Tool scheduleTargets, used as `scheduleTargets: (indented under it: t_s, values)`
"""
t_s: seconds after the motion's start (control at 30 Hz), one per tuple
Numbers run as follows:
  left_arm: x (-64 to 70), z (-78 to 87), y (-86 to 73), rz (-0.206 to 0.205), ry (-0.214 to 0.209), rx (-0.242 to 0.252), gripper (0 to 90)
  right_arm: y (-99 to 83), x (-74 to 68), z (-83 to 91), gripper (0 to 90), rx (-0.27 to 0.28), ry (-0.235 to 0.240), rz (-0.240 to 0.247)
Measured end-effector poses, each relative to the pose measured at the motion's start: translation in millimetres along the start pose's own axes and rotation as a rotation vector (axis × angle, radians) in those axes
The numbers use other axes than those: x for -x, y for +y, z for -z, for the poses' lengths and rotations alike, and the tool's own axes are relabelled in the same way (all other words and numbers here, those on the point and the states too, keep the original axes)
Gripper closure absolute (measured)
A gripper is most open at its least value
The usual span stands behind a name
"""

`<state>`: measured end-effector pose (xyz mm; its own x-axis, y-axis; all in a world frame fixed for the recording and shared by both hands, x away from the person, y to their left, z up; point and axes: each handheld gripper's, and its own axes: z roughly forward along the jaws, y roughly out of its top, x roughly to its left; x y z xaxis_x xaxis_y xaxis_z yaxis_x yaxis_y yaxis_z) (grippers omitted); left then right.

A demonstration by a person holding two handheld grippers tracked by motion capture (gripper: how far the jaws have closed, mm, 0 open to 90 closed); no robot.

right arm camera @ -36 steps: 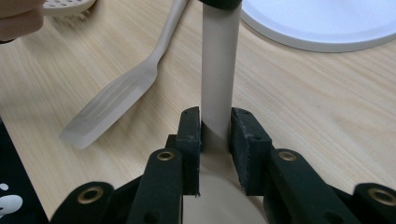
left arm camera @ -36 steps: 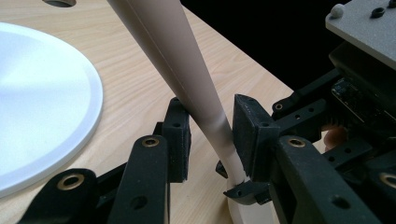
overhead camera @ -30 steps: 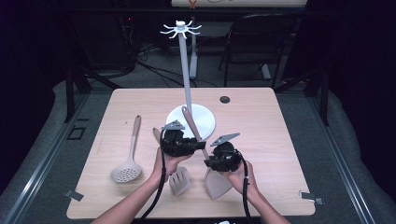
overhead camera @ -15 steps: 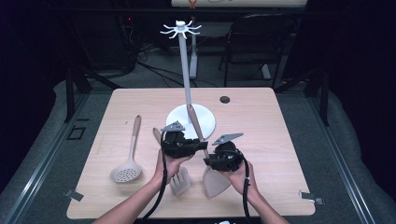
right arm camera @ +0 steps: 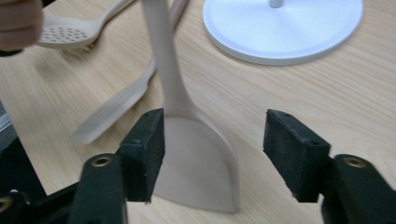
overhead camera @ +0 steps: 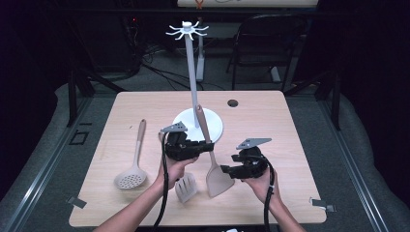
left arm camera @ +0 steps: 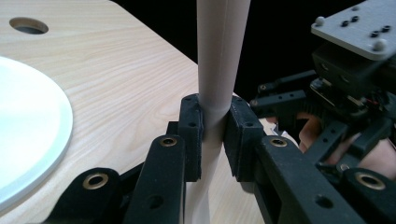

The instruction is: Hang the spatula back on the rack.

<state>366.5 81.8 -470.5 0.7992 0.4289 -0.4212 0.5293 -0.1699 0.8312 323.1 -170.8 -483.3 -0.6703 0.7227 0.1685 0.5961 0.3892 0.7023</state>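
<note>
Two hand-held grippers work above the table [overhead camera: 290, 125] in the high view: the left hand-held gripper [overhead camera: 205, 144] clamps a spatula [overhead camera: 212, 164] by its handle, blade hanging down. The left gripper view shows both jaws pressing that handle. The right gripper view shows the right hand-held gripper [right arm camera: 212, 154] spread wide around the blade, beside a white stand base [right arm camera: 285, 28].

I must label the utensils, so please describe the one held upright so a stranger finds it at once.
Start at the white round stand base in the table's middle. Just in front of it, the left gripper clamps the solid turner by its handle. Unlike the slotted turner and the perforated skimmer lying flat, its blade is unbroken.
</note>
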Motion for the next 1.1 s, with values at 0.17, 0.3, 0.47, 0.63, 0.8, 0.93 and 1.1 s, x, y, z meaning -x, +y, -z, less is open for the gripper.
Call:
scheduleTargets:
  t_s: [0.17, 0.3, 0.47, 0.63, 0.8, 0.93, 1.1]
  values:
    - [5.1, -0.4, 3.5, -0.034, 0.002, -0.013, 77.8, -5.8, 8.9, 7.1, 23.6, -0.005, -0.050, -0.002]
    - [9.0, -0.4, 7.4, -0.069, 0.008, -0.026, 77.8, -13.9, 21.9, 17.4, 16.3, -0.013, -0.111, -0.004]
    - [7.1, 1.2, 10.7, -0.085, 0.013, -0.032, 77.7, -26.9, 33.9, 21.6, 13.4, -0.052, -0.153, -0.007]
    - [5.9, 2.4, 15.0, -0.090, 0.022, -0.031, 77.7, -28.4, 40.9, 16.4, 9.7, -0.077, -0.175, -0.014]
    - [5.5, 3.7, 22.2, -0.104, 0.036, -0.031, 77.6, -28.2, 45.9, 12.2, 5.5, -0.096, -0.188, -0.018]
    - [6.0, 3.7, 27.7, -0.116, 0.043, -0.038, 77.6, -28.1, 47.3, 11.8, 5.1, -0.098, -0.191, -0.018]
    - [4.9, 4.9, 34.1, -0.134, 0.053, -0.042, 77.6, -27.9, 49.1, 11.0, 3.0, -0.107, -0.203, -0.017]
